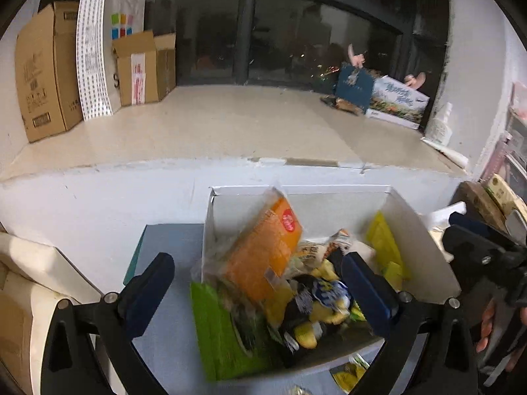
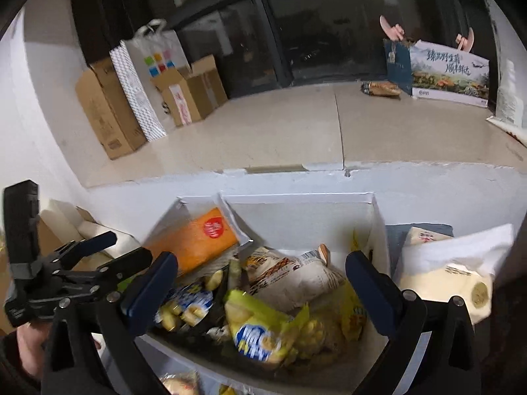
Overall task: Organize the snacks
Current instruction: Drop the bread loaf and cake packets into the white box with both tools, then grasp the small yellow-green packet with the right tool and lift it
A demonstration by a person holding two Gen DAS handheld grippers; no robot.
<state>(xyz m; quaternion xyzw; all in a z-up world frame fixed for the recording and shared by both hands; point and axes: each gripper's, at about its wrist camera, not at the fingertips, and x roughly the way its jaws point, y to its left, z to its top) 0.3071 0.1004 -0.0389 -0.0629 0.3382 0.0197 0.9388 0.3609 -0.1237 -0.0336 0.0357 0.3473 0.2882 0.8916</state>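
Observation:
A white cardboard box (image 1: 425, 240) on a blue-grey table holds several snack packs: an orange pack (image 1: 263, 256) leaning at the left, a green pack (image 1: 220, 332), black and yellow bags (image 1: 316, 309) and a yellow pack (image 1: 385, 243). My left gripper (image 1: 260, 286) is open and empty, its fingers astride the box's left part. In the right wrist view the same box (image 2: 296, 217) shows the orange pack (image 2: 197, 243), a white wrapped pack (image 2: 296, 279) and a yellow-blue bag (image 2: 263, 332). My right gripper (image 2: 260, 283) is open and empty above the box.
A wide stone window ledge (image 1: 214, 125) lies behind the box, with cardboard boxes (image 1: 42, 72) at its left and printed boxes (image 1: 395, 98) at its right. White packets (image 2: 451, 270) lie right of the box. Loose snacks (image 2: 181, 385) lie in front of it.

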